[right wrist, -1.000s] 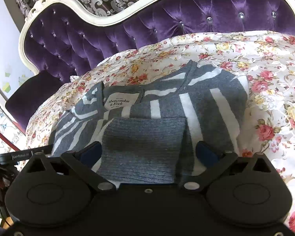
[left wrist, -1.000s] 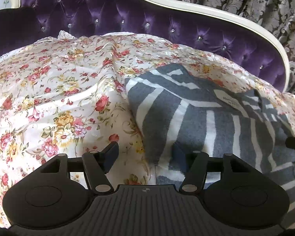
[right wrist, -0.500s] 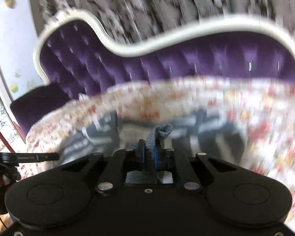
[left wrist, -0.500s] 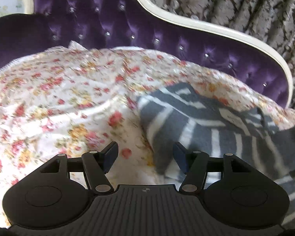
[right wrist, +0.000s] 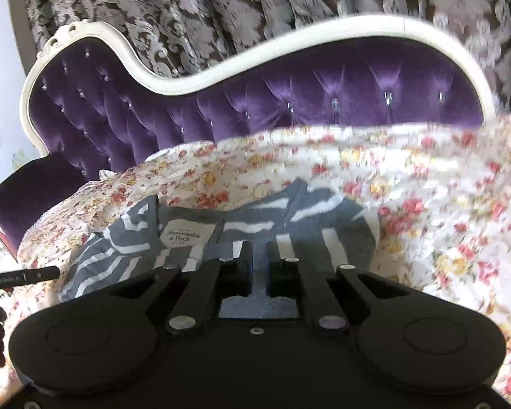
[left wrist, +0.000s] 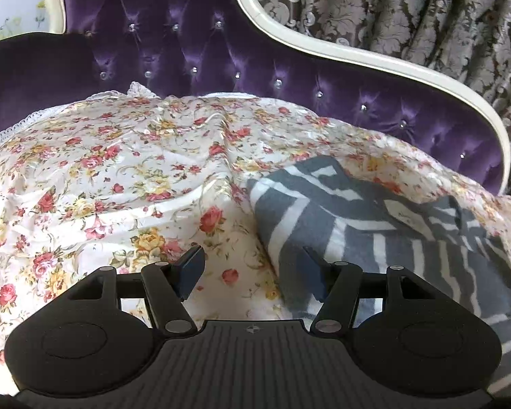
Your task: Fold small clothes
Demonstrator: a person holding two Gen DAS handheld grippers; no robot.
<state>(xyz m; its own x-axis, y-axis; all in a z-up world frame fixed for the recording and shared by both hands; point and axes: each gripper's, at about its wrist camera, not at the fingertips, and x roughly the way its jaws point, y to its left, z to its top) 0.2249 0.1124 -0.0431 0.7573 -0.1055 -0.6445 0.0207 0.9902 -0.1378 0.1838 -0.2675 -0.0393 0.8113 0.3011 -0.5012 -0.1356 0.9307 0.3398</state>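
Striped sweater (left wrist: 374,238) lies on the floral sheet (left wrist: 119,187) covering the purple sofa (left wrist: 187,44), toward the sheet's right end in the left wrist view. Its neck label (right wrist: 188,234) faces up, collar toward the sofa back.

Left gripper (left wrist: 252,267): jaws spread about halfway, nothing pinched. It hangs over the sweater's left edge; the left finger is over bare sheet, the right finger over grey knit. Can't tell whether either finger touches the fabric.

Right gripper (right wrist: 259,259): jaws nearly together and opening slightly, with a strip of grey sweater fabric between them. The fingers (right wrist: 243,262) look to be on the fabric. More knit shows bunched behind the jaws, near the gripper body.

Patterned curtain (right wrist: 255,17) hangs behind the sofa.
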